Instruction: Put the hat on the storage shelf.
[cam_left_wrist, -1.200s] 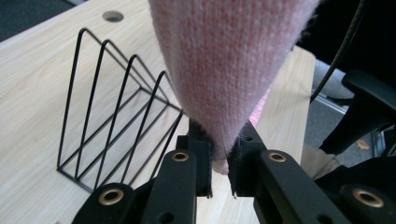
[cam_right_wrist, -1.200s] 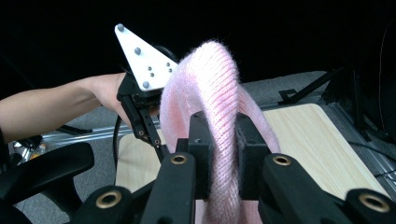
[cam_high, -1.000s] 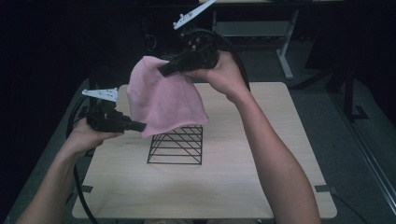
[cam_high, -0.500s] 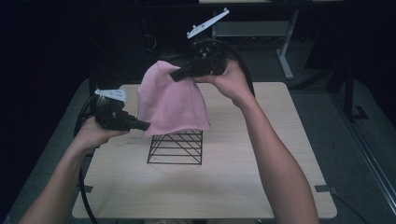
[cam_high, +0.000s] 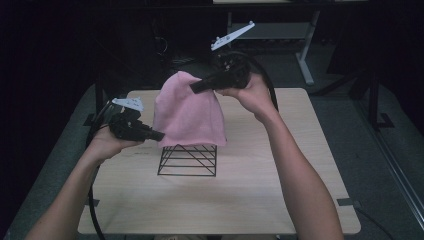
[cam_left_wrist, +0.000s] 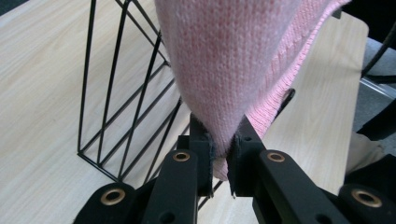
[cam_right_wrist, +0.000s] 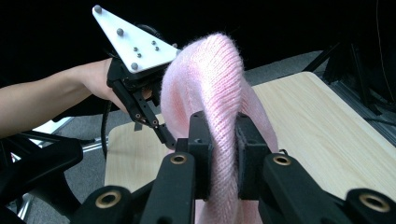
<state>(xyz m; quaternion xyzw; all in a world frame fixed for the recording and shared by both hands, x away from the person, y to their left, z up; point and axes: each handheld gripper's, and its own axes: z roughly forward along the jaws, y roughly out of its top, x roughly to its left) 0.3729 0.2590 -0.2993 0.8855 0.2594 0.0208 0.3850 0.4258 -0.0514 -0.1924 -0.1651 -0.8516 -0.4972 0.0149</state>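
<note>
A pink knitted cloth (cam_high: 189, 116) is pinched by both closed grippers, left (cam_high: 159, 135) and right (cam_high: 196, 87), above the wire rack (cam_high: 188, 160) mid-desk (cam_high: 260, 200); no writing is readable.

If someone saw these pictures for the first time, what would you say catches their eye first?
Most striking is the pink knitted cloth, held up in the air over the middle of the pale wooden table. The right gripper pinches its top, and the left gripper clamps its lower left edge. Just beneath the cloth stands a black wire rack on the tabletop.
</note>
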